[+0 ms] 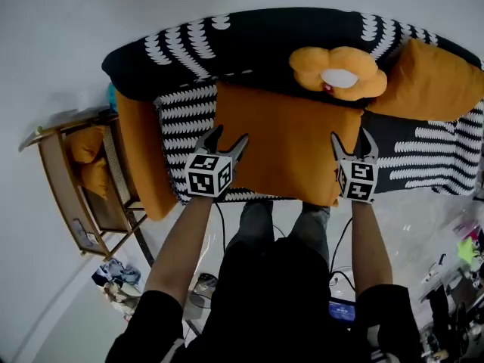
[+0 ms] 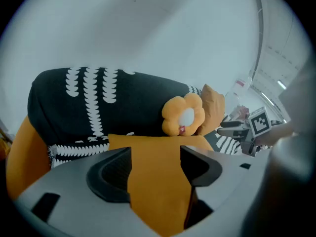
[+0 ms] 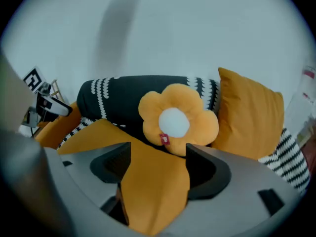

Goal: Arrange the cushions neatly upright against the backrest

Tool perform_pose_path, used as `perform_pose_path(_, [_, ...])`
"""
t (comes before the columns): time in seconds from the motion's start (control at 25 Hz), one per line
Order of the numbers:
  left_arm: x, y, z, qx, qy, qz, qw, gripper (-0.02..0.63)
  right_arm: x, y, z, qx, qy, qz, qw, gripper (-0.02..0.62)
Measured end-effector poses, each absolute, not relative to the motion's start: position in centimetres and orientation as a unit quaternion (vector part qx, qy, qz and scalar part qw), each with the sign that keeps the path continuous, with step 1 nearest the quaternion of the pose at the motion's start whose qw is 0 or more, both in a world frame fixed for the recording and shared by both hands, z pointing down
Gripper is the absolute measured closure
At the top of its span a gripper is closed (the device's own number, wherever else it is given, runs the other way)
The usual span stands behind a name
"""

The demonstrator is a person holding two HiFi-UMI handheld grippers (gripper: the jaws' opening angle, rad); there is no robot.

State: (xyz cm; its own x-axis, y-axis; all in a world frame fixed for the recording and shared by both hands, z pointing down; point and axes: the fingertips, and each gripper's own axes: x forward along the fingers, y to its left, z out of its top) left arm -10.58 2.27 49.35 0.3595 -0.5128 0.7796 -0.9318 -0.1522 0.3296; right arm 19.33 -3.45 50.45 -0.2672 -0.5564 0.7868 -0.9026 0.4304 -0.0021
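A large flat orange cushion (image 1: 280, 138) lies on the seat of the black-and-white patterned sofa (image 1: 249, 44). My left gripper (image 1: 227, 144) is shut on its near left corner, and the orange fabric (image 2: 158, 181) fills the gap between the jaws. At the near right corner my right gripper (image 1: 353, 146) is shut on the same cushion (image 3: 153, 181). A flower-shaped cushion (image 1: 338, 72) with a white centre leans upright against the backrest just behind it. Another orange cushion (image 1: 427, 82) leans at the sofa's right end.
An orange bolster or armrest (image 1: 140, 153) runs along the sofa's left end. A wooden rack (image 1: 57, 180) holding more orange cushions stands to the left. Cables and clutter lie on the floor at the lower right (image 1: 454, 278). A pale wall rises behind the sofa.
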Motion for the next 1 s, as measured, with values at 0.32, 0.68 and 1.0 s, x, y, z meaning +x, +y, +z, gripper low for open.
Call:
perform_pose_path(0.32, [-16.2, 3.6, 55.1, 0.701, -0.480, 0.295, 0.438, 0.250, 20.9, 2.0, 55.4, 0.529, -0.688, 0.312, 0.386, 0.213])
perform_pose_path(0.68, [-16.0, 3.4, 62.2, 0.682, -0.466, 0.336, 0.453, 0.185, 25.8, 2.4, 61.6, 0.551, -0.630, 0.415, 0.357, 0.199])
perform_pose_path(1.0, [-16.2, 3.3, 64.8, 0.669, -0.467, 0.312, 0.487, 0.097, 26.7, 2.5, 65.2, 0.535, -0.619, 0.471, 0.330, 0.100])
